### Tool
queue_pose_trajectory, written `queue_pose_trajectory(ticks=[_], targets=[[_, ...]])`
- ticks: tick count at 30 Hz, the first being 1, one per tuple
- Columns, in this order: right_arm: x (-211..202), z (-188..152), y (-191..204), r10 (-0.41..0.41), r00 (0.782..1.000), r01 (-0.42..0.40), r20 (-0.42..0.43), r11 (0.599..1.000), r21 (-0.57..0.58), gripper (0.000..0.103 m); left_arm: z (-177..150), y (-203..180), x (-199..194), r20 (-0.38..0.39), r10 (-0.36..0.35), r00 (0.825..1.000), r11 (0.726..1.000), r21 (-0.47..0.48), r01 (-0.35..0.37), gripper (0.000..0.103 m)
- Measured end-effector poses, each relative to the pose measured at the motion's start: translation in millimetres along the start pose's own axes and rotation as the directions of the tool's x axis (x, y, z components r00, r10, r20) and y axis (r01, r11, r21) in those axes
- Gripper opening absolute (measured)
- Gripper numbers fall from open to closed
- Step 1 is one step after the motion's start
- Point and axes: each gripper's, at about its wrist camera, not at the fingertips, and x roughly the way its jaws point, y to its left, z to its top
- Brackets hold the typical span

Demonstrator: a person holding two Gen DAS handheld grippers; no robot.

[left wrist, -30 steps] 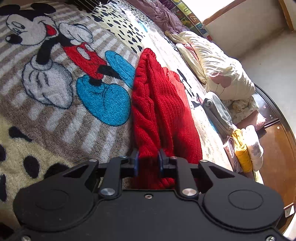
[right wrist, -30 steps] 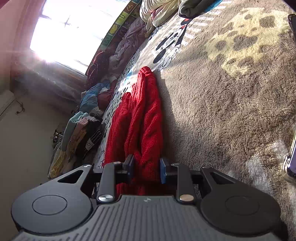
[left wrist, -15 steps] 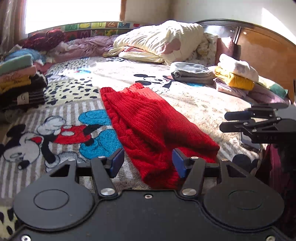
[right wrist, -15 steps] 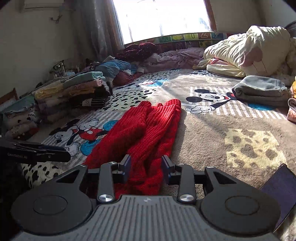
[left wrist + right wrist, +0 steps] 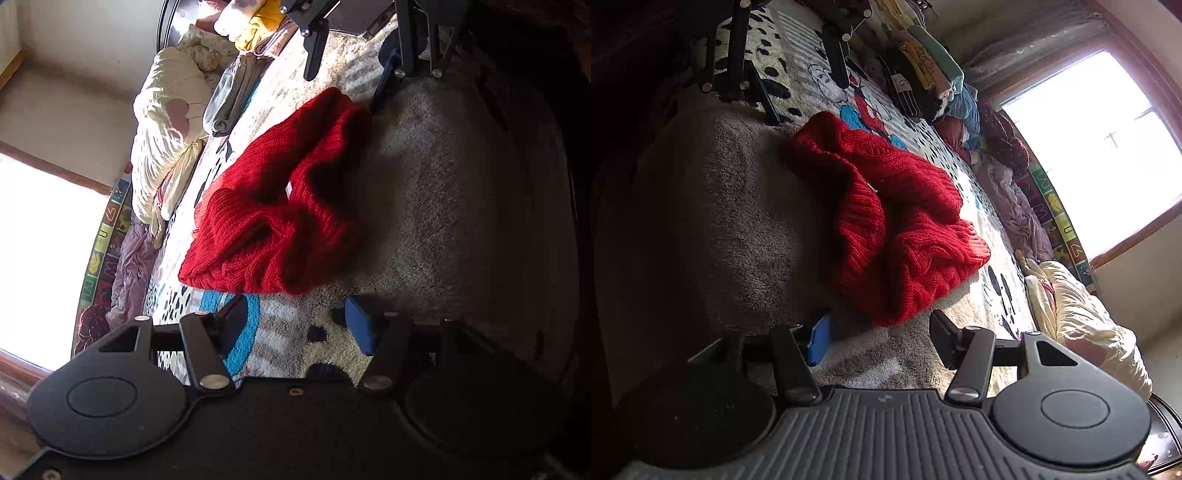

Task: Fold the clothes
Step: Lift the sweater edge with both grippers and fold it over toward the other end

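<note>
A red knitted sweater (image 5: 280, 206) lies folded in a thick bundle on the cartoon-print blanket (image 5: 424, 221). My left gripper (image 5: 295, 321) is open just short of the sweater's near edge, rolled on its side, with only blanket between its fingers. In the right wrist view the sweater (image 5: 897, 229) lies just beyond my right gripper (image 5: 881, 332). Its jaws are opening and nothing is between them. Each gripper shows in the other's view on the far side of the sweater: the right gripper (image 5: 354, 59) and the left gripper (image 5: 798, 74).
A cream duvet (image 5: 166, 129) and a folded grey garment (image 5: 229, 103) lie beyond the sweater. Folded yellow and white clothes (image 5: 255, 22) sit by the dark headboard. A stack of folded clothes (image 5: 923, 74) lines the bed's other side, under a bright window (image 5: 1089, 147).
Both grippers let go of the sweater and opened. They rolled onto their sides and drew apart to opposite sides of it. The sweater now lies as a shorter, doubled bundle.
</note>
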Motion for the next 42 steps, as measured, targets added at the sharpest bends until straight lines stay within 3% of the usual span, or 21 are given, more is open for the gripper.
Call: queue_pose_trajectory(ticks=[7,11,12,15,19,21,23,27,29,33,38,40,42], targets=[[13,-1,9,-0.072,0.995,0.082,0.074,0.988,-0.132,0.057,-6,-7,6,0.123,0.106,0.987,0.981,0.150,-0.124,0.059],[11,-4,12,-0.077,0.988,0.099,0.132,0.979,-0.175,0.056,-7,-8,10,0.179,0.126,0.976,0.961,0.221,-0.165,0.057],[12,-3,9,-0.075,0.988,0.098,0.137,0.981,-0.170,0.054,-7,-8,10,0.188,0.132,0.973,0.955,0.240,-0.176,0.048],[13,0,0,-0.044,0.989,0.063,0.138,0.988,-0.140,0.032,-7,-1,11,0.197,0.129,0.972,0.952,0.251,-0.177,0.028],[4,5,-20,0.017,0.988,-0.004,0.156,0.997,-0.081,0.028,1,43,1,0.195,0.075,0.978,0.994,0.060,-0.088,0.025],[0,10,-41,0.054,0.985,-0.050,0.166,0.998,-0.028,0.028,3,72,-1,0.195,0.034,0.980,0.999,-0.027,-0.029,0.024],[-3,17,-68,0.096,0.979,-0.105,0.181,0.994,0.041,0.028,5,101,0,0.205,-0.011,0.979,0.995,-0.097,0.031,0.024],[8,31,-129,0.160,0.967,-0.194,0.197,0.966,0.171,0.027,5,161,8,0.243,-0.074,0.967,0.953,-0.268,0.141,0.024],[20,34,-159,0.186,0.960,-0.236,0.209,0.938,0.252,0.025,1,188,17,0.262,-0.091,0.961,0.915,-0.360,0.185,0.023],[49,37,-210,0.218,0.947,-0.297,0.235,0.874,0.386,0.024,-14,240,51,0.306,-0.121,0.944,0.769,-0.573,0.284,0.022],[112,36,-265,0.252,0.930,-0.362,0.267,0.746,0.559,0.024,-36,278,109,0.338,-0.136,0.931,0.546,-0.759,0.355,0.021],[135,31,-279,0.263,0.923,-0.384,0.281,0.684,0.621,0.024,-51,273,129,0.346,-0.140,0.928,0.441,-0.817,0.371,0.020],[164,22,-293,0.281,0.914,-0.406,0.293,0.596,0.693,0.024,-60,278,153,0.347,-0.150,0.926,0.344,-0.859,0.378,0.020]])
